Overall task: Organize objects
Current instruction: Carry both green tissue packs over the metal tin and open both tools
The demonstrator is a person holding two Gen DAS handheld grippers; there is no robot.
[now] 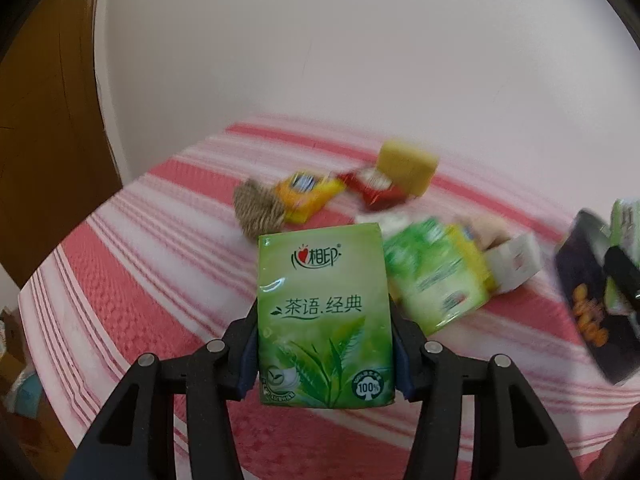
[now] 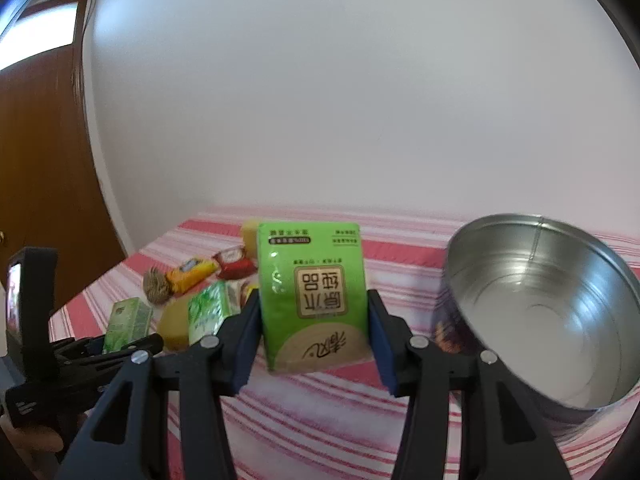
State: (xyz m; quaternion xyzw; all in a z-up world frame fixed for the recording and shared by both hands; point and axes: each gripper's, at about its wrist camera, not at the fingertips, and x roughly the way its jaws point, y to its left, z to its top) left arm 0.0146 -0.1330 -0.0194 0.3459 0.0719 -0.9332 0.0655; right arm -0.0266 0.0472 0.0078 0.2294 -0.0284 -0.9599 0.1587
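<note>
Green tissue packs fill both tongs: the left tongs clamp one tissue pack upright, the right tongs another pack just left of the open metal tin, nearer the right hand.

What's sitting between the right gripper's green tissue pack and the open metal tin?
Nothing: in the right wrist view only bare pink-striped cloth separates the green tissue pack, held in the right gripper, from the round metal tin.

Before me: a plain white wall, a brown wooden door at left, a red-and-white striped tablecloth.
</note>
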